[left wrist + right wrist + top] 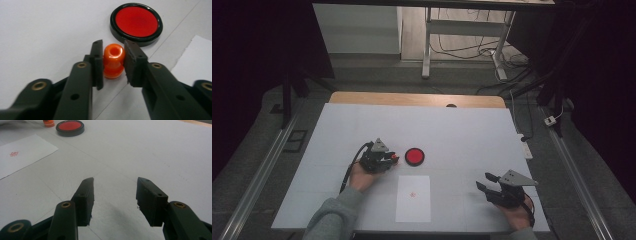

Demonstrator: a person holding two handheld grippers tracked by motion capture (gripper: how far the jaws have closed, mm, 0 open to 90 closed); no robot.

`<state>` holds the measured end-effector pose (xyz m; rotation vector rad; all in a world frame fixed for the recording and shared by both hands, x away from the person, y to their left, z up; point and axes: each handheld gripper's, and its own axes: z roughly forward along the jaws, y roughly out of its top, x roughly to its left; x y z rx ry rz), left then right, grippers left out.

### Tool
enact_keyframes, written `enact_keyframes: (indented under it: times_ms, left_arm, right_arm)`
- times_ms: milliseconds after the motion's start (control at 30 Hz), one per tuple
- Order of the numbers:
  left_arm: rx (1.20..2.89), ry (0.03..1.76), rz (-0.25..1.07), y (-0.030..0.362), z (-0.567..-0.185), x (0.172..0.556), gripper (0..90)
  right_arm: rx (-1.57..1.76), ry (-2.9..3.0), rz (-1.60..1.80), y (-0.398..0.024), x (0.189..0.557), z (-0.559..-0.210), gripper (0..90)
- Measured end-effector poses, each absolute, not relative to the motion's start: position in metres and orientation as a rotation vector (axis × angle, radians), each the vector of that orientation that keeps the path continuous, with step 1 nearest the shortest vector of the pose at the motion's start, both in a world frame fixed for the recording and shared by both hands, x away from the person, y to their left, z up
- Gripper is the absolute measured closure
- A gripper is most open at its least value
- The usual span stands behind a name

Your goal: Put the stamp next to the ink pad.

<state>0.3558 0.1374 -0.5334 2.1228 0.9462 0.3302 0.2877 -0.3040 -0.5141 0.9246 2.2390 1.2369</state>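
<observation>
A small orange stamp (113, 61) stands upright on the white table (462, 135), just left of a round red ink pad (414, 156) in a black case. My left gripper (393, 159) lies low around the stamp. Its two black jaws flank the knob closely without visibly pressing on it, so the gripper is open (113, 47). A white sheet of paper (413, 198) with a small red stamp mark (413, 194) lies in front of the pad. My right gripper (482, 181) rests at the front right, open (115, 182) with nothing between its jaws. Far off in the right gripper view are the stamp (48, 123), the pad (70, 127) and the paper (22, 152).
The white table surface ends at a wooden strip (417, 99) at the back. Beyond the table stand a metal desk frame (427, 45) and loose cables (512, 75) on the floor. A rail (577, 180) runs along the right side.
</observation>
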Motion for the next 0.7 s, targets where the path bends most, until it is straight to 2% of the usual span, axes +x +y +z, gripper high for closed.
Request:
enact_keyframes:
  times_ms: [167, 300, 500, 700]
  left_arm:
    - [2.091, 0.938, 0.352, 0.137, -0.529, 0.354, 45.4]
    - [2.035, 0.955, 0.363, 0.14, -0.523, 0.351, 35.0]
    - [2.001, 0.952, 0.356, 0.147, -0.513, 0.345, 30.9]
    - [1.998, 0.925, 0.357, 0.154, -0.5, 0.333, 30.9]
  right_arm:
    - [0.922, 2.237, 1.236, -0.304, 0.287, -0.513, 47.8]
    - [0.922, 2.239, 1.237, -0.304, 0.288, -0.514, 47.7]
    - [0.913, 2.233, 1.24, -0.303, 0.288, -0.513, 47.7]
    - [0.909, 2.218, 1.247, -0.304, 0.288, -0.512, 47.7]
